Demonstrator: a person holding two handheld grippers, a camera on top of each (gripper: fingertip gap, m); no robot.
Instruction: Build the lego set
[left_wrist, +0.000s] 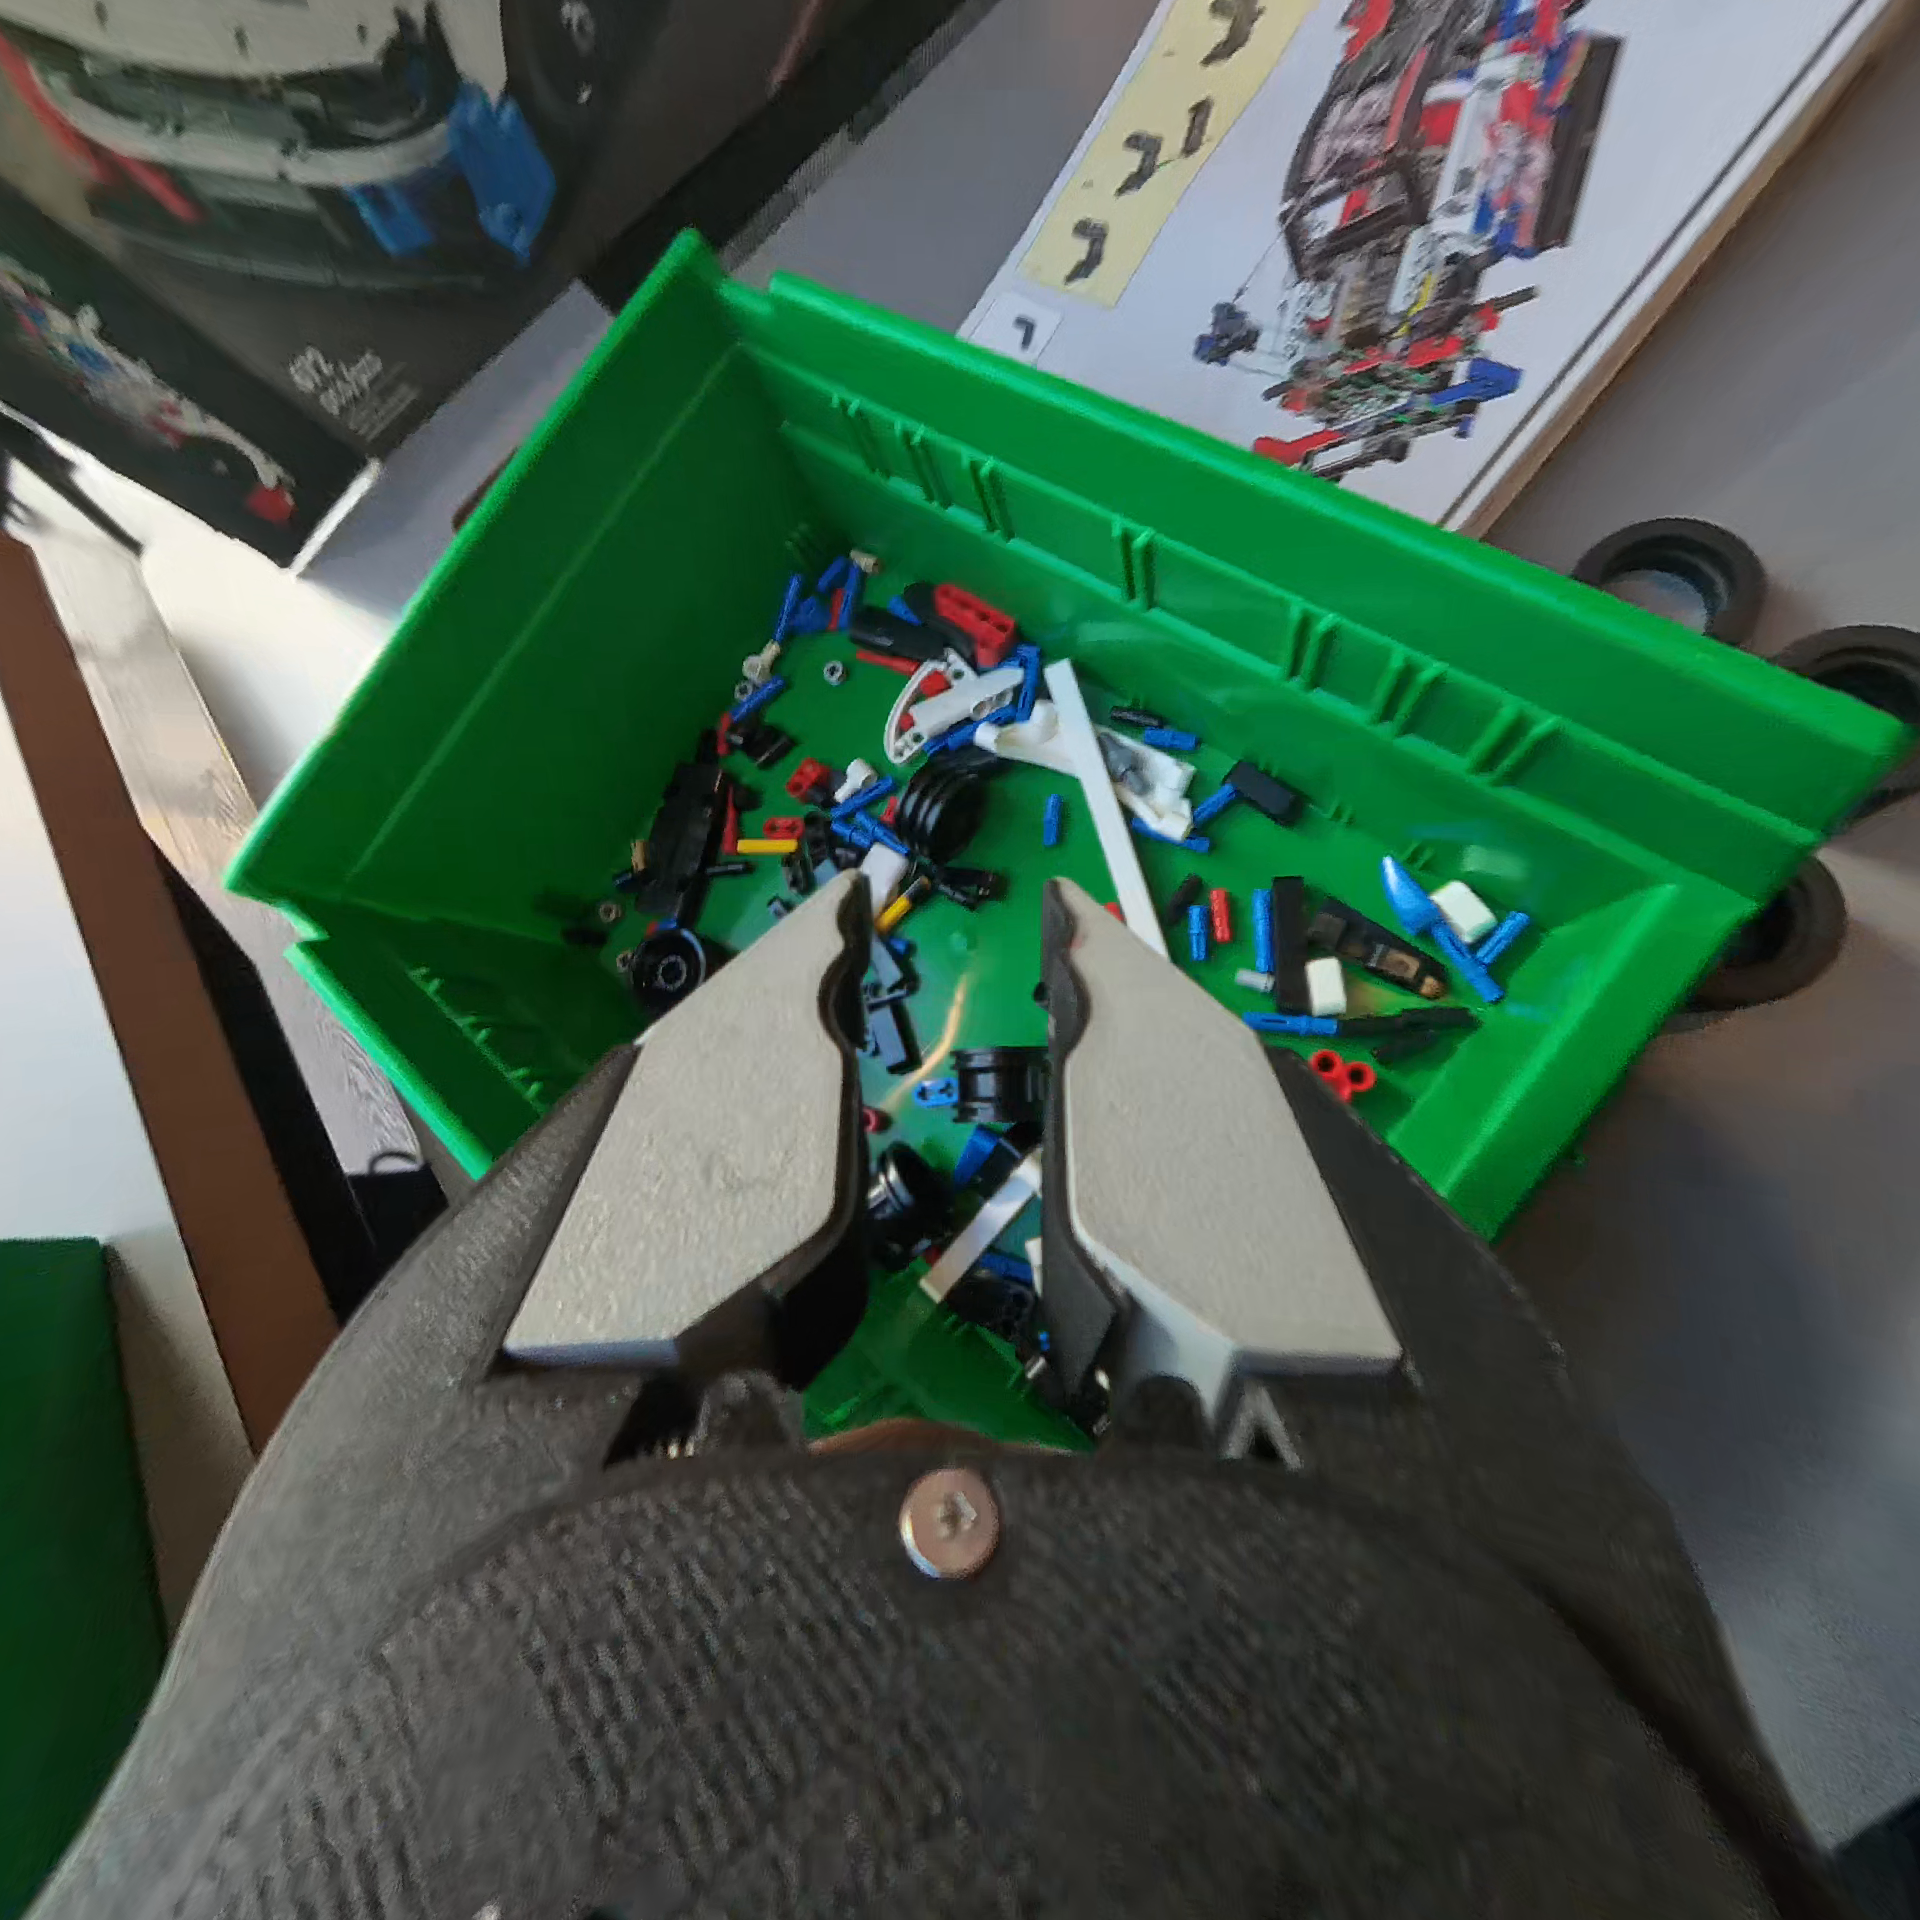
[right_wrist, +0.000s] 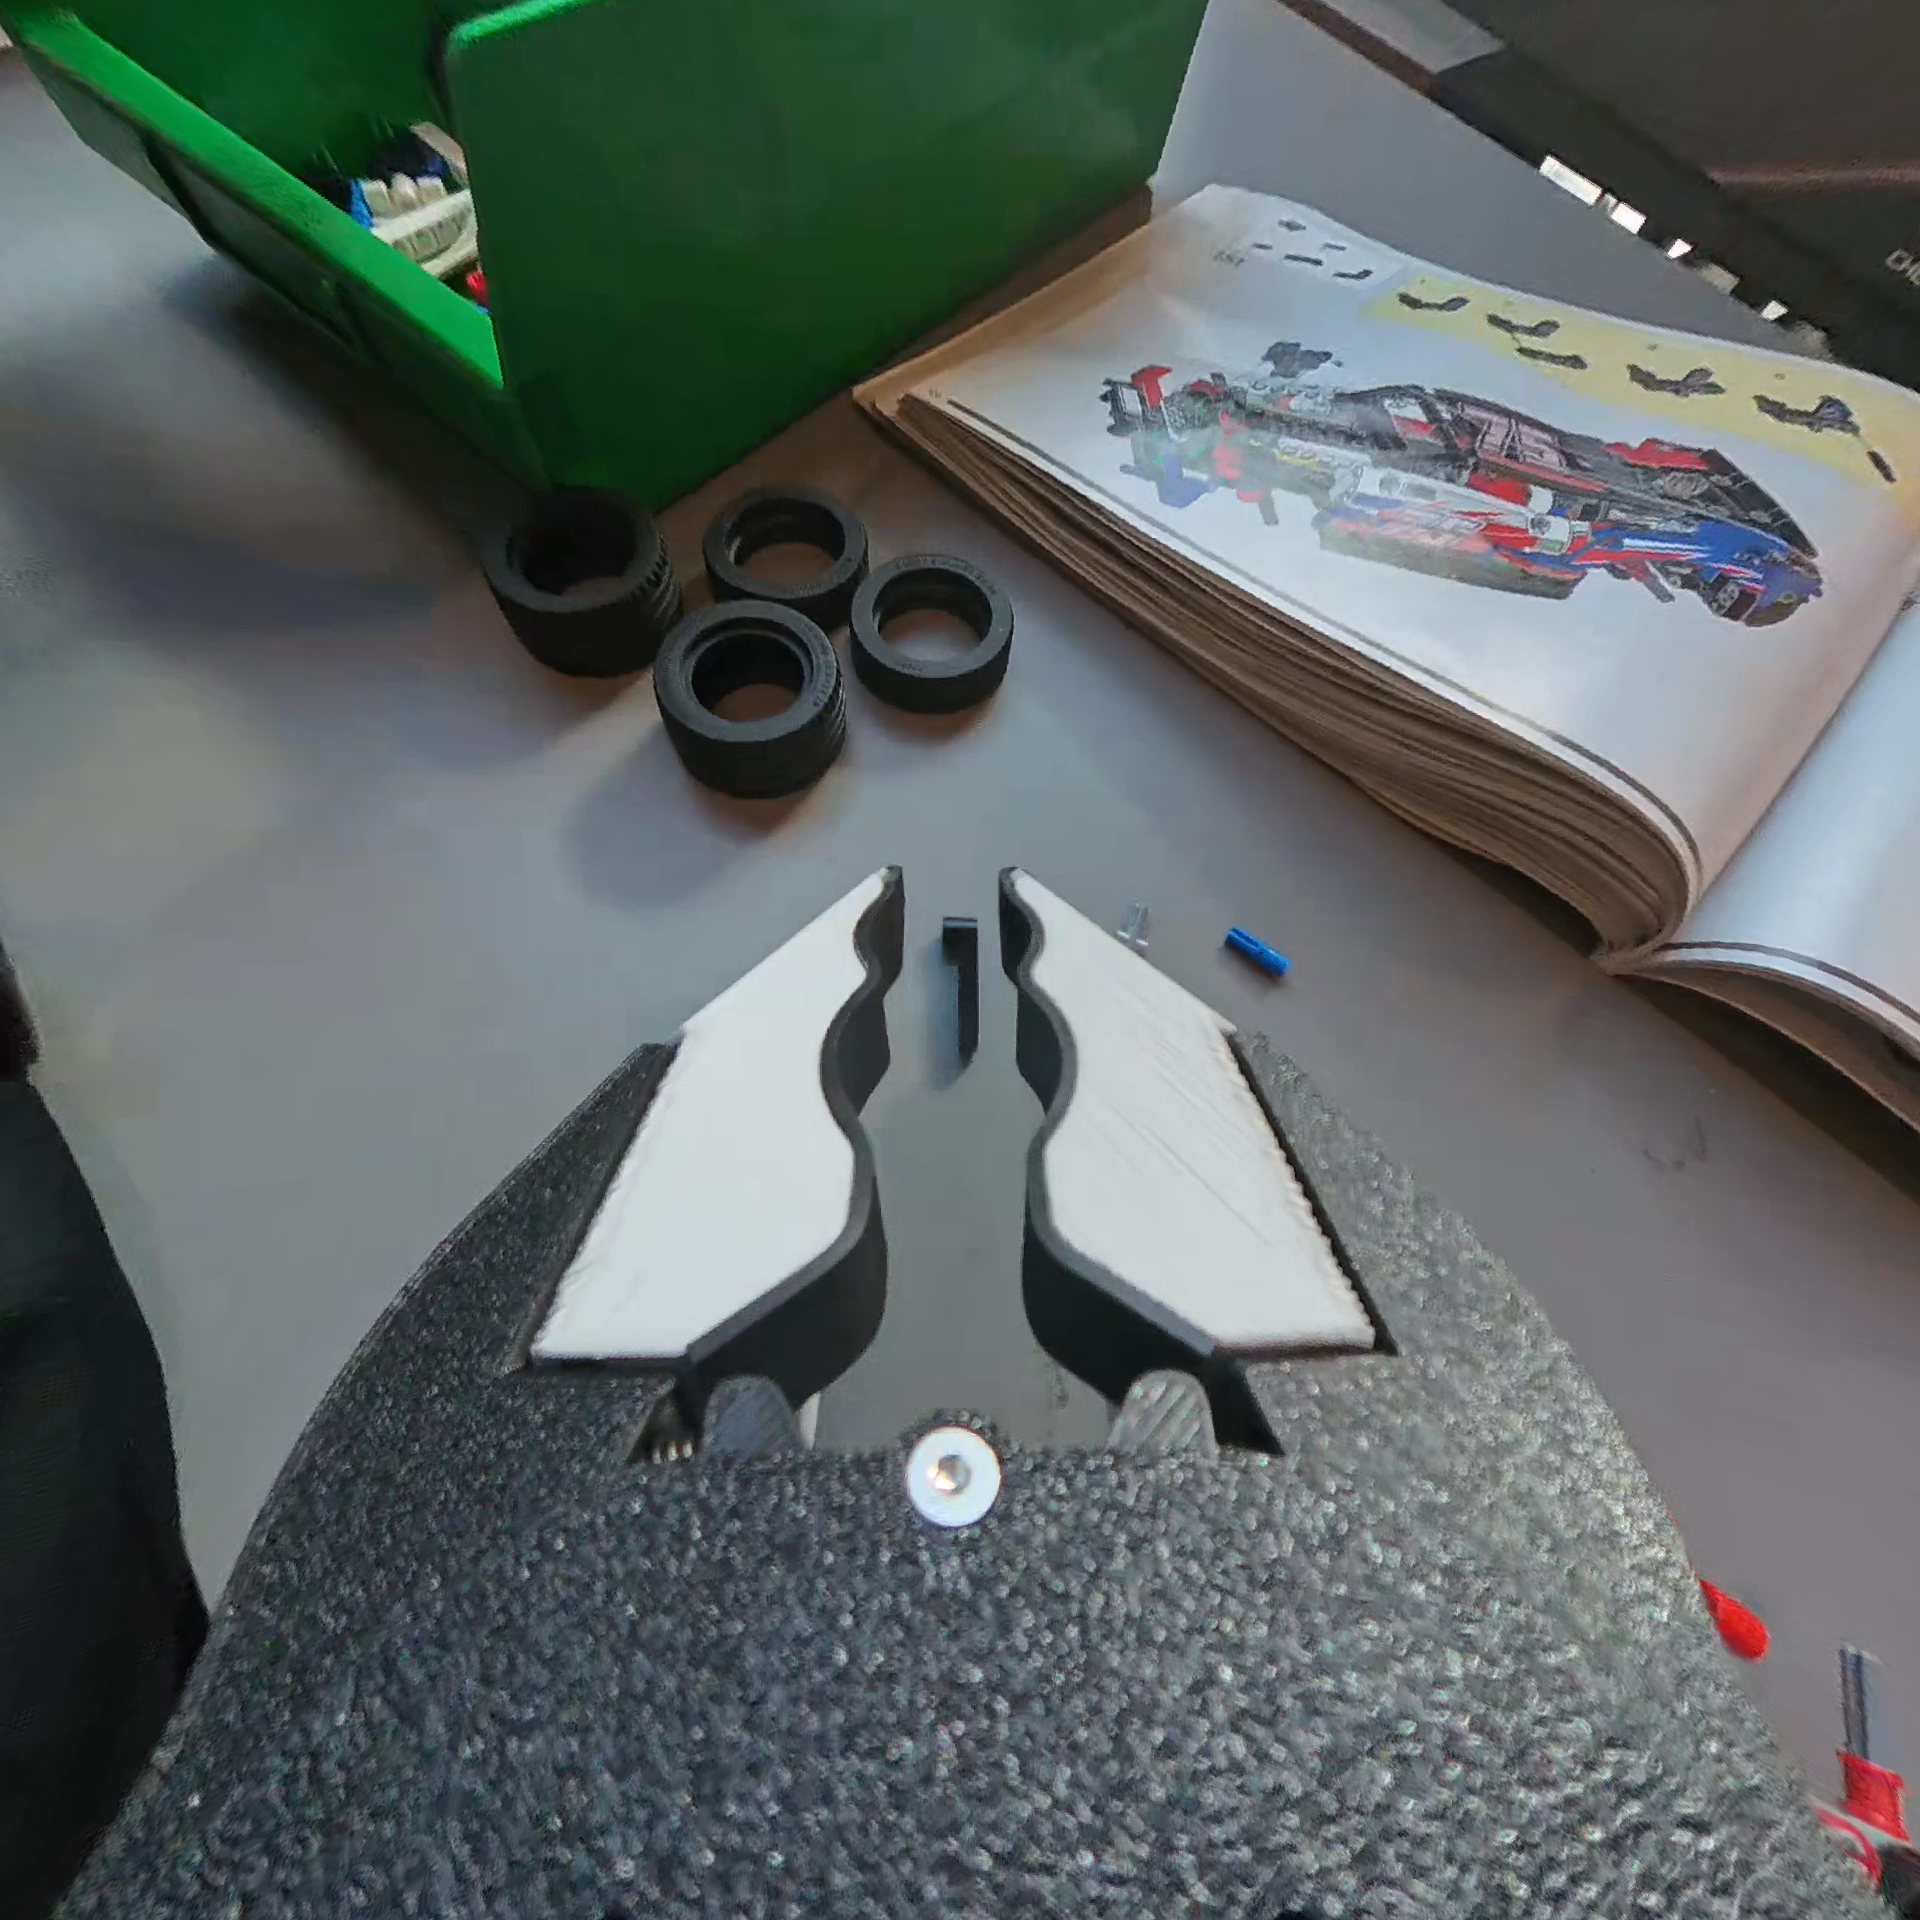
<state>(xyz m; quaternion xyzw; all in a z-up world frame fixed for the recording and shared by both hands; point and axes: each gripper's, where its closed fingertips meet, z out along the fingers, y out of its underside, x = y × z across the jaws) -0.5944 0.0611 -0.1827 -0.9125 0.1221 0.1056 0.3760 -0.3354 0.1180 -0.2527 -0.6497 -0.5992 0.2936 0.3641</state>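
Observation:
In the left wrist view my left gripper (left_wrist: 951, 899) is open and empty above a green bin (left_wrist: 582, 644) that holds several loose lego pieces, among them a long white beam (left_wrist: 1107, 800) and a black ribbed wheel part (left_wrist: 940, 810). In the right wrist view my right gripper (right_wrist: 951, 883) is open just above the grey table, with a thin black L-shaped piece (right_wrist: 961, 987) lying between its fingers, not gripped. A small blue pin (right_wrist: 1257, 949) and a small grey pin (right_wrist: 1132, 923) lie on the table to its right.
Several black tyres (right_wrist: 748, 701) stand on the table next to the green bin (right_wrist: 810, 239). An open instruction book (right_wrist: 1455, 582) lies at the right; it also shows behind the bin in the left wrist view (left_wrist: 1351, 208). A dark lego box (left_wrist: 260, 156) stands at the far left. Across from one pair of fingers to the other is roughly 30 cm. The right tips stand about 5 cm off the small grey pin (right_wrist: 1132, 923).

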